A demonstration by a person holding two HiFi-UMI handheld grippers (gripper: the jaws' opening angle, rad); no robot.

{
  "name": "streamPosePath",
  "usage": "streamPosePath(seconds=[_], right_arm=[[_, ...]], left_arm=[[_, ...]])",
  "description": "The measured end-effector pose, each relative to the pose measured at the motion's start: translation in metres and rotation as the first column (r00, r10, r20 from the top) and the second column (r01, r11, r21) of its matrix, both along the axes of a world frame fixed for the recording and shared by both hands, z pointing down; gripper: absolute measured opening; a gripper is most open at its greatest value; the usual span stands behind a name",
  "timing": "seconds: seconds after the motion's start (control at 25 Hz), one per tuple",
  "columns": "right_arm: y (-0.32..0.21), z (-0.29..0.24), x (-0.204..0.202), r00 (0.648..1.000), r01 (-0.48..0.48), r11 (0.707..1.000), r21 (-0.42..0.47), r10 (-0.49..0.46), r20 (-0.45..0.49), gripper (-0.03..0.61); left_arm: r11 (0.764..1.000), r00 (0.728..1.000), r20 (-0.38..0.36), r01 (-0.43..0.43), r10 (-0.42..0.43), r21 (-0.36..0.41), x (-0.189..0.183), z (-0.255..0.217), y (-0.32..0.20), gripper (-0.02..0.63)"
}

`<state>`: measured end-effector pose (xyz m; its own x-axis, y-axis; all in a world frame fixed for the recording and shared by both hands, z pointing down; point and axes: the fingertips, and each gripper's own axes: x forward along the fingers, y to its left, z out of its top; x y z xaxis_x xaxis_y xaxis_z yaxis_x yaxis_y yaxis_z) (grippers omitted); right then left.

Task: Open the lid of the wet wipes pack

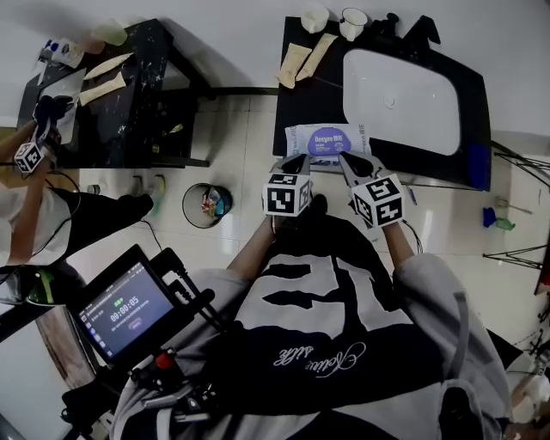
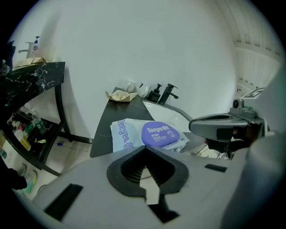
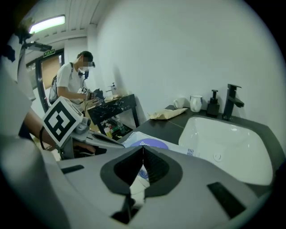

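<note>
The wet wipes pack (image 1: 326, 139) lies flat on the dark counter (image 1: 302, 107), left of the basin, pale blue with a round purple lid (image 2: 159, 133) that is closed. My left gripper (image 1: 298, 161) hovers just before the pack's near-left edge, jaws shut and empty. Close to its right, my right gripper (image 1: 346, 161) is also shut with nothing held. In the left gripper view the left gripper (image 2: 145, 148) points at the pack (image 2: 129, 134). In the right gripper view the right gripper (image 3: 143, 148) partly hides the lid (image 3: 151, 144).
A white sink basin (image 1: 400, 99) fills the counter's right side, with a black tap (image 1: 423, 31) and two cups (image 1: 352, 21) behind. Tan paper packets (image 1: 305, 56) lie at the back left. A bin (image 1: 206, 204) stands on the floor. Another person (image 1: 26, 206) works at a black table (image 1: 129, 94).
</note>
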<state>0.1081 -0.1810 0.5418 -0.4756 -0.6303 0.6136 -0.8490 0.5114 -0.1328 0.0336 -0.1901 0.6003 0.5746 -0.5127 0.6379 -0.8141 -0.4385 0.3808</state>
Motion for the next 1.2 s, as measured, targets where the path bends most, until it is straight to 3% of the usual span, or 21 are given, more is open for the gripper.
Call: streamPosePath(seconds=[0.16,0.32,0.36,0.44,0.84,1.2], right_arm=[[-0.012,0.011,-0.008,0.974,0.191,0.981,0.022,-0.186,-0.131,0.000],[-0.012,0.024,-0.016,0.882,0.399,0.917,0.006,-0.382,-0.277,0.008],[-0.011,0.027,-0.019,0.858,0.438,0.899,-0.009,-0.421,-0.295,0.066],[-0.011,0.032,-0.024,0.819,0.492,0.870,-0.032,-0.475,-0.323,0.080],[-0.003,0.050,-0.039,0.600,0.694,0.717,-0.072,-0.630,-0.493,0.080],[-0.004,0.051,-0.040,0.525,0.745,0.662,-0.086,-0.660,-0.538,0.080]], left_arm=[[0.999,1.000,0.004,0.028,-0.028,-0.044,-0.004,0.010,0.000,-0.002],[0.994,0.997,-0.027,0.065,-0.067,-0.085,-0.006,0.014,-0.002,-0.002],[0.993,0.996,-0.033,0.074,-0.077,-0.090,-0.007,0.015,-0.003,-0.002],[0.992,0.995,-0.036,0.085,-0.089,-0.094,-0.008,0.017,-0.003,-0.002],[0.990,0.994,-0.033,0.101,-0.104,-0.100,-0.009,0.018,-0.003,-0.002],[0.990,0.994,-0.035,0.099,-0.103,-0.104,-0.007,0.019,-0.002,-0.002]])
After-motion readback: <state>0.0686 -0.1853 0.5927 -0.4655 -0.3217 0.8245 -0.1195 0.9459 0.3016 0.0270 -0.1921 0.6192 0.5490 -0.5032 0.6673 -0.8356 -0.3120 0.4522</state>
